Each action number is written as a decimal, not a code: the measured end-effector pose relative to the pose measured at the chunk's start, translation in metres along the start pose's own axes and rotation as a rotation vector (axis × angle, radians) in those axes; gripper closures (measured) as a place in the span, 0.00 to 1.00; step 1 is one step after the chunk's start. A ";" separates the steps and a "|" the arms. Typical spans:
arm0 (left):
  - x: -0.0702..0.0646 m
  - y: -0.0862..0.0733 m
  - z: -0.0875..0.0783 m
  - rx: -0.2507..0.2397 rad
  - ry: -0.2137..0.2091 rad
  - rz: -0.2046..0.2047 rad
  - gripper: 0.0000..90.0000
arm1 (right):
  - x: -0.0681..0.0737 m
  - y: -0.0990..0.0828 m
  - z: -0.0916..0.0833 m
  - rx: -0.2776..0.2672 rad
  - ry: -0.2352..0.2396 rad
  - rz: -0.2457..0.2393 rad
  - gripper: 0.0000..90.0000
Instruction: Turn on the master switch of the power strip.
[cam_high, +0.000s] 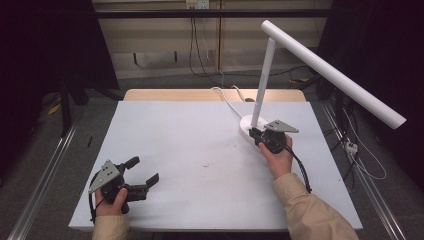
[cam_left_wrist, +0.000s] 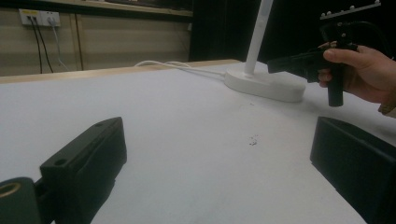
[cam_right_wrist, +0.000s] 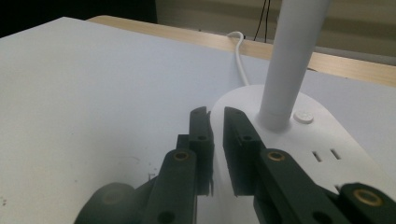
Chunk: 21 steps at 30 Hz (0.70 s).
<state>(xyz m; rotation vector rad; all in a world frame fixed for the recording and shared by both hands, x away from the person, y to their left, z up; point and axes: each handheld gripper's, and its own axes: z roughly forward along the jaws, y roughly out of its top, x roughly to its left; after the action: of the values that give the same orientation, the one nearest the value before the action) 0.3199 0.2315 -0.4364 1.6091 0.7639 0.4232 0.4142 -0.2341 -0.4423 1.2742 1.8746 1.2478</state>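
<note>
Even, soft light falls from above onto the pale grey matte surface (cam_high: 200, 150), which reads bright against dim, near-black surroundings. Shadows are faint: a soft one lies just under the black fingers (cam_high: 152, 178) of the left gripper (cam_high: 141, 171). In the left gripper view those fingers (cam_left_wrist: 88, 158) are dark, blurred and out of focus. In the right gripper view the white round lamp base (cam_right_wrist: 327, 140) just beyond the fingers (cam_right_wrist: 201, 135) glares mildly, and the near edges smear.

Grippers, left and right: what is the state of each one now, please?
Left gripper: open, holding nothing.
Right gripper: nearly closed at the desk lamp base, holding nothing.
</note>
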 end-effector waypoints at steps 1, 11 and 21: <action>0.000 0.000 0.000 0.000 0.000 0.002 0.04 | 0.000 0.000 0.000 0.000 0.000 0.000 0.93; 0.000 0.000 0.001 0.009 -0.002 0.008 0.04 | -0.007 -0.004 0.008 0.008 -0.027 0.044 0.99; 0.000 0.000 0.002 0.006 -0.002 0.001 0.04 | -0.002 0.002 0.018 0.012 -0.025 0.013 1.00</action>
<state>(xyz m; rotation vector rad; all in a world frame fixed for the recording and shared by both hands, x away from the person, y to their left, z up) 0.3215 0.2303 -0.4372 1.6157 0.7632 0.4198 0.4302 -0.2287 -0.4478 1.3046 1.8623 1.2234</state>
